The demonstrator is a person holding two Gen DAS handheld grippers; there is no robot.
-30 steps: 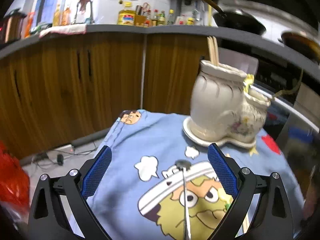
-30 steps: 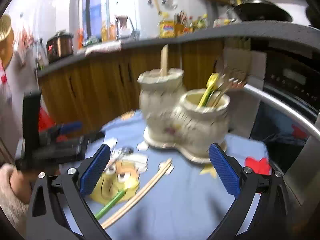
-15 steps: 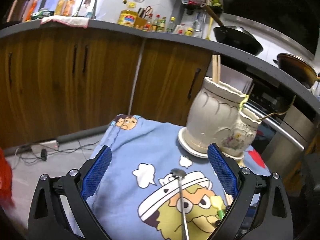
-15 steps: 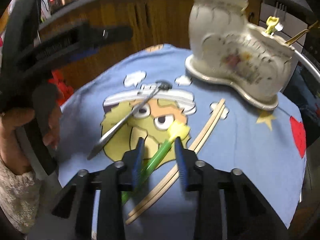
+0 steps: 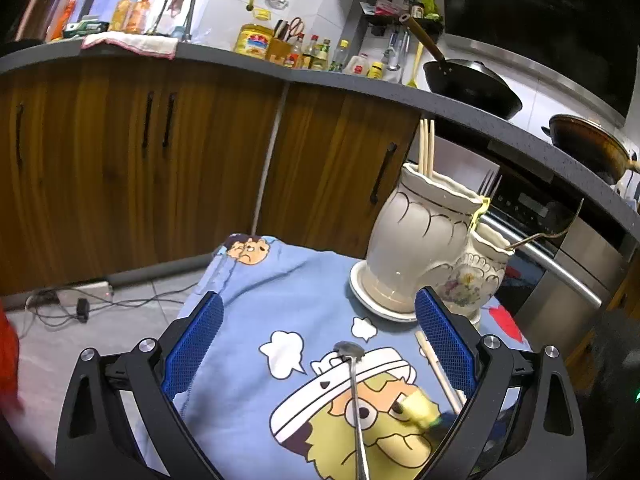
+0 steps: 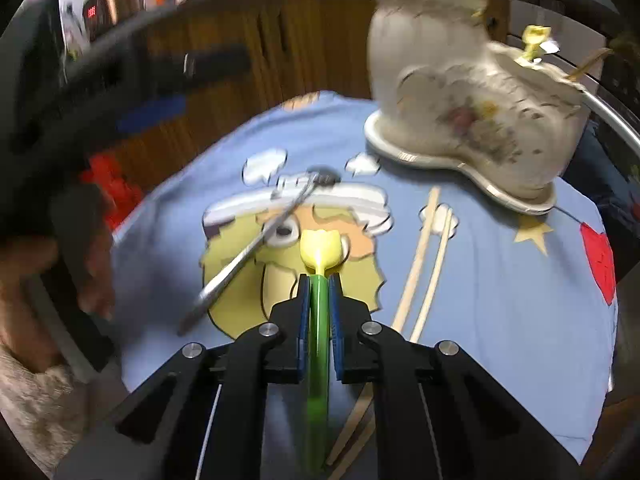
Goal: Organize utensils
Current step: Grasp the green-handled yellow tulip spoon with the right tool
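Utensils are scattered across the blue cartoon cloth [image 6: 500, 280], and the one in play is the green-handled tulip utensil [image 6: 319, 320], yellow head pointing away toward the ceramic utensil holder [image 6: 460, 92]. The right gripper [image 6: 319, 280] has just been closing, and now its blue pads sit tight on either side of the green handle, just behind the yellow head. That looks like a firm pinch, with the handle running straight back between the jaws, in line with the gripper itself.

Here is what the next move turns on: the holder stands ahead and to the right of that gripper, well apart from it, on the far side of the cloth. The utensil's long axis lies flat on the cloth, so by my reading it wants lifting and tipping upright before it can drop into either pot. The taller pot already has chopsticks standing in it; the lower pot holds a yellow-tipped piece and a gold-coloured handle.

Over on the other side, the left gripper [image 5: 320, 356] is spread wide with nothing between its pads, hovering over the metal spoon [image 5: 354, 392], whose bowl points away and whose handle runs back toward that gripper. A loose pair of chopsticks [image 6: 424, 264] lies to the right of the green utensil, roughly parallel to it, also untouched. The right hand is clearly the one committed.
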